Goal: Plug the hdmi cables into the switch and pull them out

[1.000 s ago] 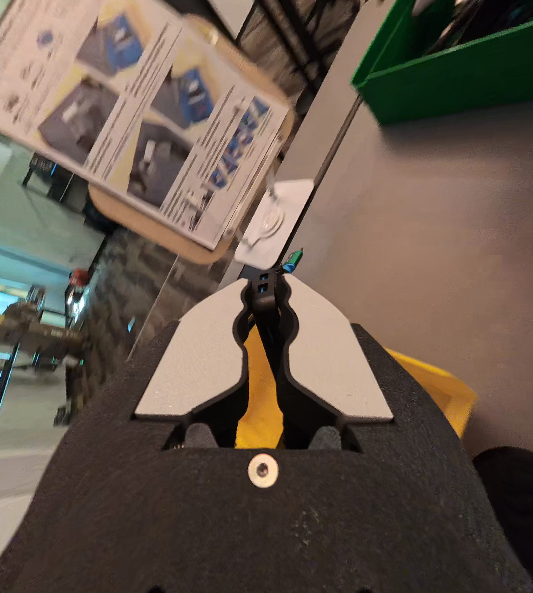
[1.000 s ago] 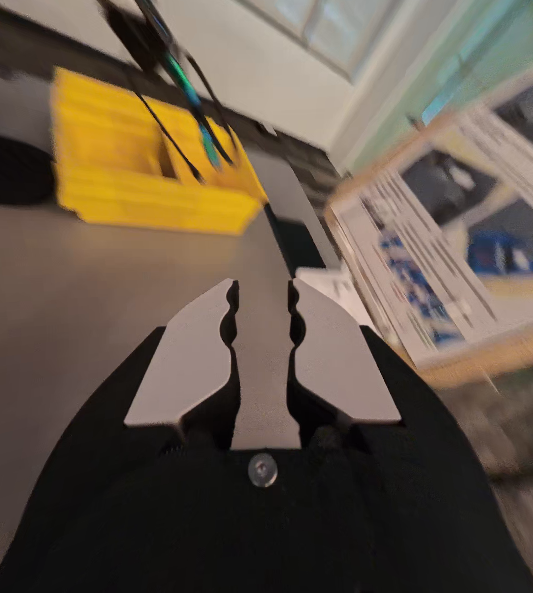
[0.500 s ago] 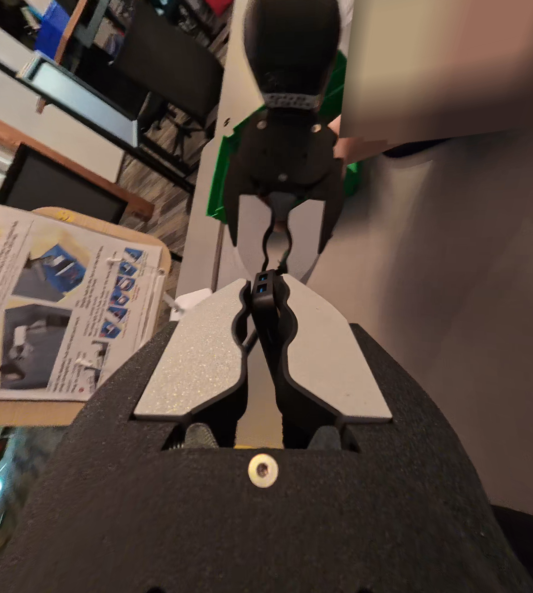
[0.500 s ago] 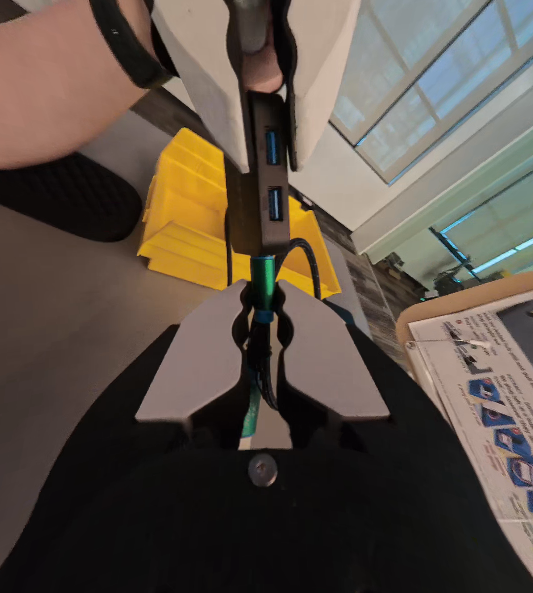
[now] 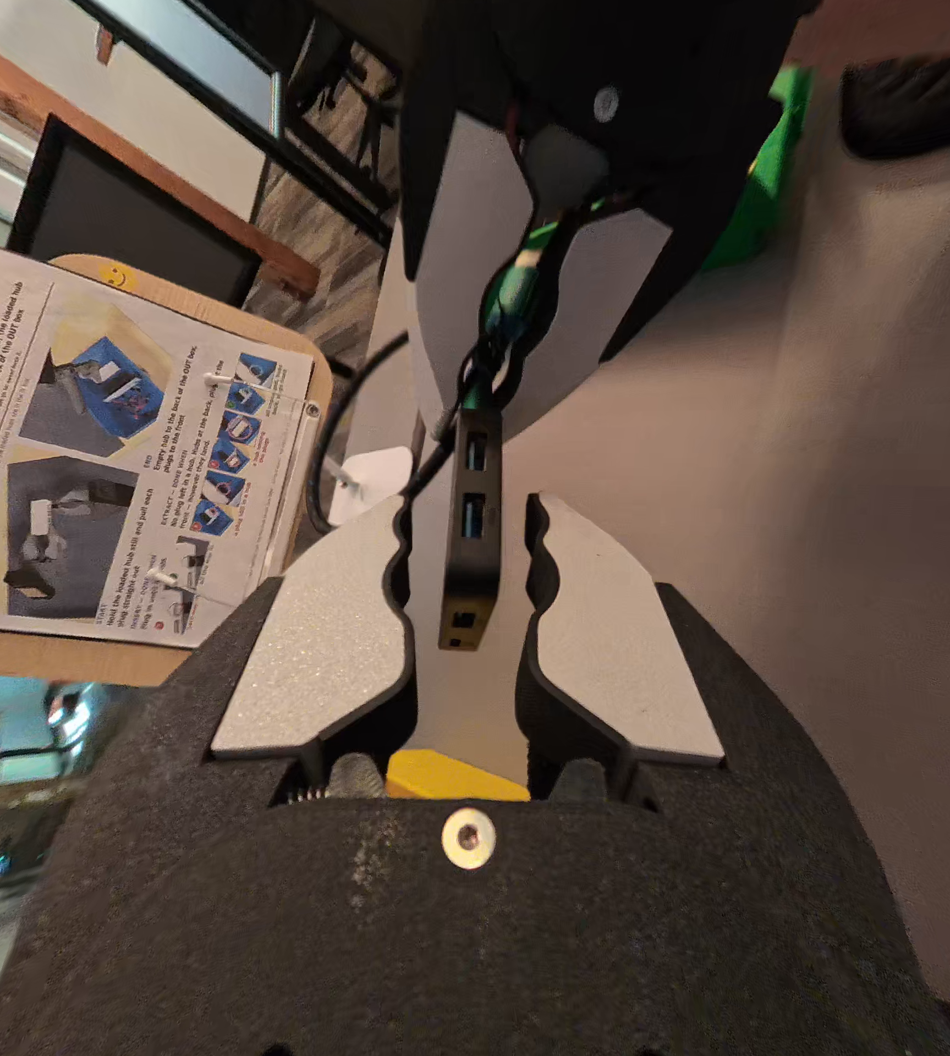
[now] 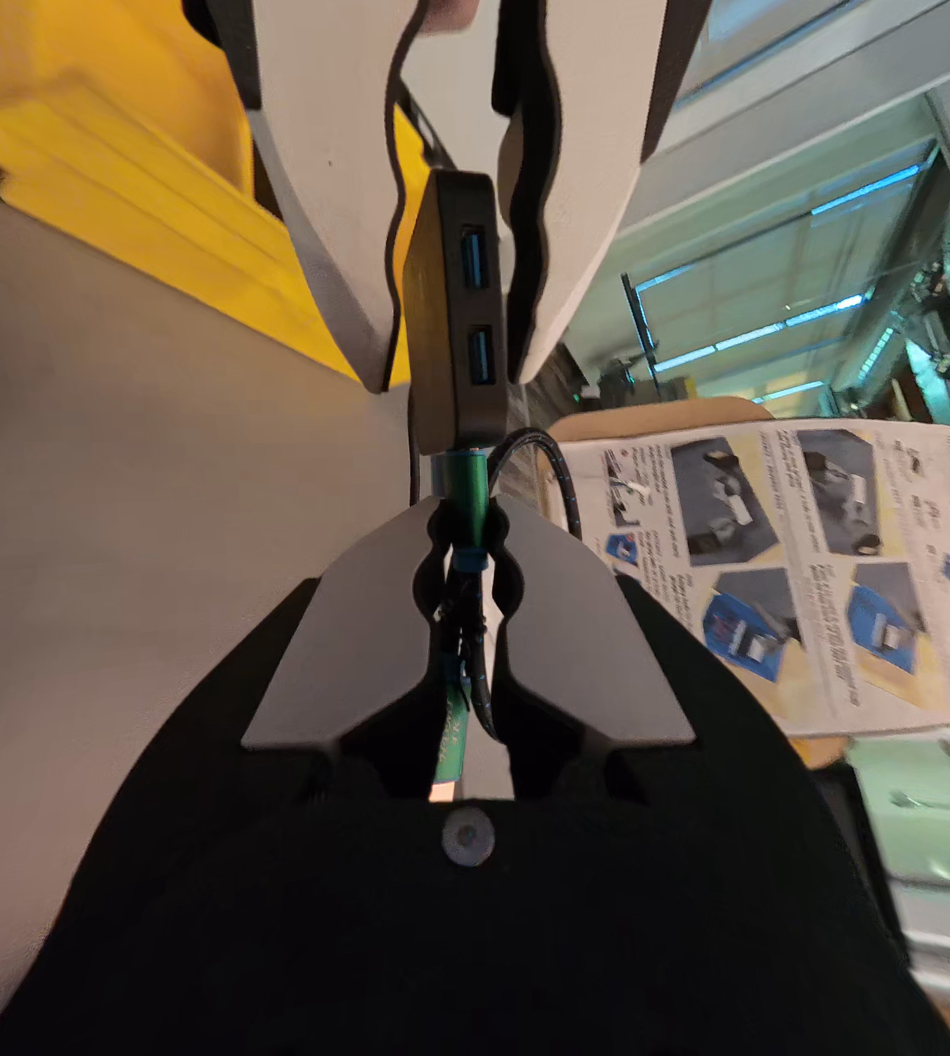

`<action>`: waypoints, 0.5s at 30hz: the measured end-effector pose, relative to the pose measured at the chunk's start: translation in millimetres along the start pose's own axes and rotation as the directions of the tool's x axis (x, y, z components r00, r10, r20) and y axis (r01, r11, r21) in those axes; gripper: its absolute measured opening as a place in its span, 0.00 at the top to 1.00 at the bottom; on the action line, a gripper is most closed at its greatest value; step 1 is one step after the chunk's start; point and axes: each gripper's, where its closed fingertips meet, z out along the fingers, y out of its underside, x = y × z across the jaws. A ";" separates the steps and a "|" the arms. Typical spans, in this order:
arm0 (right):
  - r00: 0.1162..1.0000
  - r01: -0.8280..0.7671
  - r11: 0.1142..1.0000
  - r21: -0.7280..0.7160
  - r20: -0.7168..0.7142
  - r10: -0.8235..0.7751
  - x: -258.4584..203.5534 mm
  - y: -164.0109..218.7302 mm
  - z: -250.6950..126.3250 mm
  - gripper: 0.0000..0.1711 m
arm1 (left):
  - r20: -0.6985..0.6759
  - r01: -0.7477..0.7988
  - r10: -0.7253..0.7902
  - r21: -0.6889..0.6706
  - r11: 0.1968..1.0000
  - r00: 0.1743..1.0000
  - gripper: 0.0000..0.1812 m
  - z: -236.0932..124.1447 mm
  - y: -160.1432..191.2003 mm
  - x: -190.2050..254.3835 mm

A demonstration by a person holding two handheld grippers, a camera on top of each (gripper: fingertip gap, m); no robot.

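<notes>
Holding switch (image 6: 452, 320) and green plug (image 6: 465, 491) mated, held off the grey table (image 5: 775, 457).

Right gripper (image 6: 464, 517): clamped narrow on green plug, at the near end of switch; braided cable (image 6: 552, 474) looped off to the right, running back between the fingers. Left gripper (image 5: 464, 514): jaws parted, standing either side of switch with a gap on both sides, gripping nothing, so switch apparently hung from the plug alone. Two blue ports on switch side left unoccupied. Yellow bin (image 6: 118, 171) far left in the right wrist view, green bin (image 5: 769, 188) far right in the left wrist view, instruction sheet on wooden board (image 5: 112, 457) left of the left gripper. Progress judged: one cable seated; pulling out still outstanding, needing the left gripper closed on switch first. Further cables: none told apart.
</notes>
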 end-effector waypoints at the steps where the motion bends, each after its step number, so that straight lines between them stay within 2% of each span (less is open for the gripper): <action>1: 1.000 0.023 0.999 -0.037 -0.013 -0.024 1.8 4.1 -0.4 0.92 | 0.035 -0.014 0.015 -0.035 0.999 0.999 0.81 4.6 1.6 -2.3; 5: 0.996 0.065 0.993 -0.103 -0.047 -0.070 6.1 8.5 -1.1 0.92 | 0.125 -0.043 0.061 -0.143 0.989 0.990 0.87 18.4 4.1 -5.8; 8: 0.990 0.121 0.984 -0.127 -0.054 -0.128 4.0 6.5 -1.2 0.92 | 0.143 -0.035 0.066 -0.206 0.978 0.988 0.88 27.6 13.0 -7.0; 11: 0.980 0.171 0.970 -0.174 -0.072 -0.186 4.8 8.3 -1.3 0.92 | 0.134 -0.020 0.049 -0.210 0.977 0.990 0.91 33.6 18.2 -7.2; 15: 0.981 0.160 0.977 -0.141 -0.091 -0.174 9.3 5.8 -4.9 0.92 | 0.118 -0.014 0.033 -0.156 0.988 0.992 0.92 35.4 15.9 -9.2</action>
